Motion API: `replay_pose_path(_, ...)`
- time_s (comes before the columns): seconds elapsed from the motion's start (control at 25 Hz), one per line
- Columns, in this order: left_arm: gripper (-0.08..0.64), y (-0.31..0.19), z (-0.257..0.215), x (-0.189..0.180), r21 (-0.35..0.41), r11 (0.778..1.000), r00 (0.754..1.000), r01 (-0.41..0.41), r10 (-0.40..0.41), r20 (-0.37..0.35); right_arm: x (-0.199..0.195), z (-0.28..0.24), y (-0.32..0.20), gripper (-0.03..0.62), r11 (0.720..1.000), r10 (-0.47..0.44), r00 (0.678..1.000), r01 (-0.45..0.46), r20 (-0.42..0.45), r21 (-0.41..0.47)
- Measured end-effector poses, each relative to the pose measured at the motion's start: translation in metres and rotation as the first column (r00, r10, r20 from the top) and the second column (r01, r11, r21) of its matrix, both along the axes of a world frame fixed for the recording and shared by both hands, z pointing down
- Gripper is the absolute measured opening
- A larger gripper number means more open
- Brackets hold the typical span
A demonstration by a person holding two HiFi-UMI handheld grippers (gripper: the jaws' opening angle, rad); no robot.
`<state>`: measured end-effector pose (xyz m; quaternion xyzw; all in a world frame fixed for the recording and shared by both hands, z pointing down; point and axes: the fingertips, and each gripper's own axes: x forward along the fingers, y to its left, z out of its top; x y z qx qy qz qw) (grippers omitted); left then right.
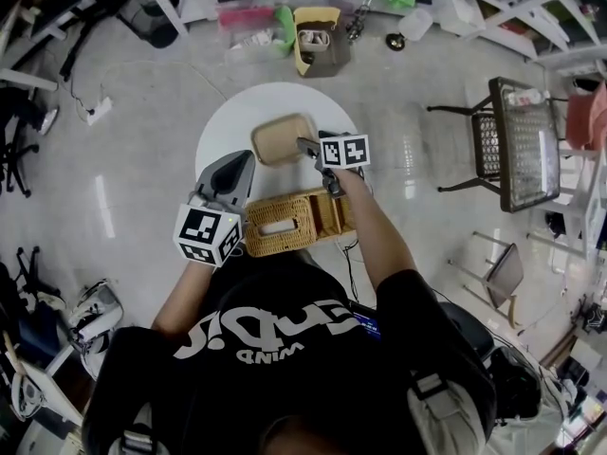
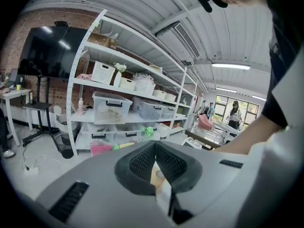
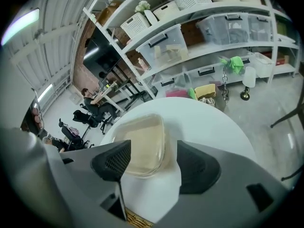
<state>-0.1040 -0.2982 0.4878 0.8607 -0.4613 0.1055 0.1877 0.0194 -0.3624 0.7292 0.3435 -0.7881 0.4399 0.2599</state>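
A shallow beige tray (image 1: 281,138) lies on the round white table (image 1: 228,121). My right gripper (image 1: 305,145) hovers at the tray's right edge. In the right gripper view the tray (image 3: 142,144) shows between the jaws of that gripper (image 3: 154,164), which is open and holds nothing. My left gripper (image 1: 237,161) is at the table's left front, beside a woven wicker box (image 1: 285,224). In the left gripper view this gripper (image 2: 154,146) has its pads pressed together at the tips and points up towards the shelves. A sliver of beige shows behind the pads.
White shelving with plastic bins (image 2: 111,106) stands beyond the table. On the floor there are a yellow bag (image 1: 318,36) and a pink bin (image 1: 245,19). A wire-mesh chair (image 1: 517,140) stands to the right. A power strip with cable (image 1: 95,112) lies to the left.
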Motion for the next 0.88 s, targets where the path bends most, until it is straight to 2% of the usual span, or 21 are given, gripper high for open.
replay_pose_path(0.2, -0.003, -0.004, 0.004, -0.002, -0.009, 1.000, 1.000, -0.001, 0.000, -0.005, -0.001, 0.009, 0.000, 0.282, 1.000, 0.011, 1.000, -0.011, 0.009, -0.028)
replay_pose_path(0.44, -0.003, -0.006, 0.008, -0.003, -0.019, 1.000, 1.000, 0.001, -0.002, -0.017, -0.007, 0.005, 0.004, 0.213, 0.999, 0.015, 0.999, -0.014, 0.031, -0.031)
replay_pose_path(0.88, -0.003, -0.011, 0.004, 0.006, -0.013, 1.000, 0.999, -0.018, 0.018, -0.031, 0.004, -0.001, 0.007, 0.206, 1.000, 0.017, 0.999, -0.017, -0.028, -0.012)
